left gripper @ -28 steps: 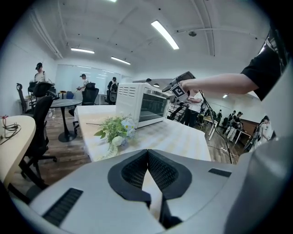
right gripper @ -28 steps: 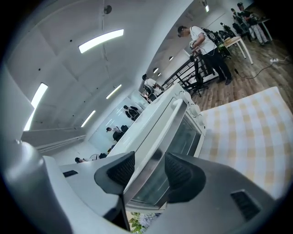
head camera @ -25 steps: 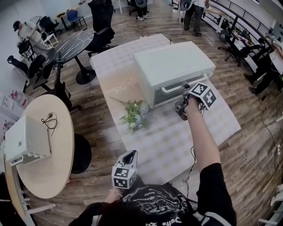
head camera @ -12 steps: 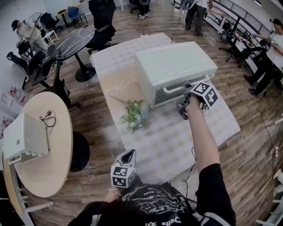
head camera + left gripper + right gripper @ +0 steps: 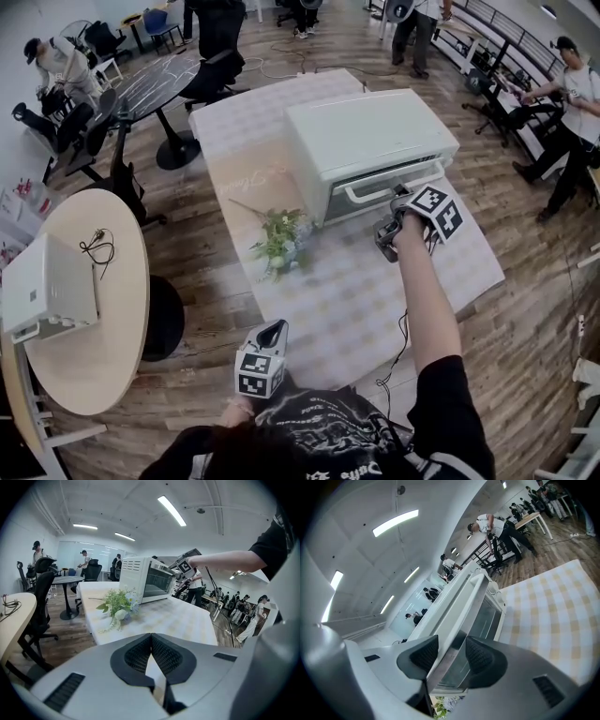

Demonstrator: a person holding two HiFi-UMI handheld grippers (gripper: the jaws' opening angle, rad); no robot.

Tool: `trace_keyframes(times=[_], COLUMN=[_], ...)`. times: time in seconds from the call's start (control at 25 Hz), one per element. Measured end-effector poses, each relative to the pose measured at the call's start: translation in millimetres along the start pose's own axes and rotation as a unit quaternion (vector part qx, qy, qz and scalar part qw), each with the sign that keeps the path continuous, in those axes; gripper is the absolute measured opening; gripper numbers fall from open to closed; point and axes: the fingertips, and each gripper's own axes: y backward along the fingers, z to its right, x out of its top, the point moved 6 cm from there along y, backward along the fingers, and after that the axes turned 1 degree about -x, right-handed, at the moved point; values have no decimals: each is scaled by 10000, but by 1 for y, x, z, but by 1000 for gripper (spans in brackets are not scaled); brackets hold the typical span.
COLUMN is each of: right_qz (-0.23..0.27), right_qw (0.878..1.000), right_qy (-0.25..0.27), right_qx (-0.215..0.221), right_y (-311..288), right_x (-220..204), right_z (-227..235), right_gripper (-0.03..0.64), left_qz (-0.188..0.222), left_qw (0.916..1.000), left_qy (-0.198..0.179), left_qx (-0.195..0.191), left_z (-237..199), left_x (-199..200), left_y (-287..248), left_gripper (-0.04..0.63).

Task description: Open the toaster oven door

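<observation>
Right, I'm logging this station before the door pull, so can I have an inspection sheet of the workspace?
Surface: table under a checked cloth.
Job's things: white toaster oven on it, door handle toward the person.
Clutter: flower sprig beside the oven.
Grippers: right gripper jaws have just been closing, now on the door handle; left gripper shut, empty.
Cables: thin cable at the table's near edge.
Surroundings: round side table, office chairs, people.

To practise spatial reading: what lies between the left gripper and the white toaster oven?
A green-leaved, pale-flowered bouquet on the checked tablecloth, shown in the left gripper view.
</observation>
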Motion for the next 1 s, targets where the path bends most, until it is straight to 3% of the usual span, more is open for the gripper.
trace_keyframes(times=[1.0], right_qz=[-42], right_qw=[9973], right_qy=[-649], right_qx=[-338], right_y=[53], right_x=[-22], right_z=[54], right_gripper=[147], left_qz=[-1], left_qw=[9991], left_qy=[-149], left_qx=[-386], left_z=[31], left_x=[-10], left_y=[-2], left_gripper=[20])
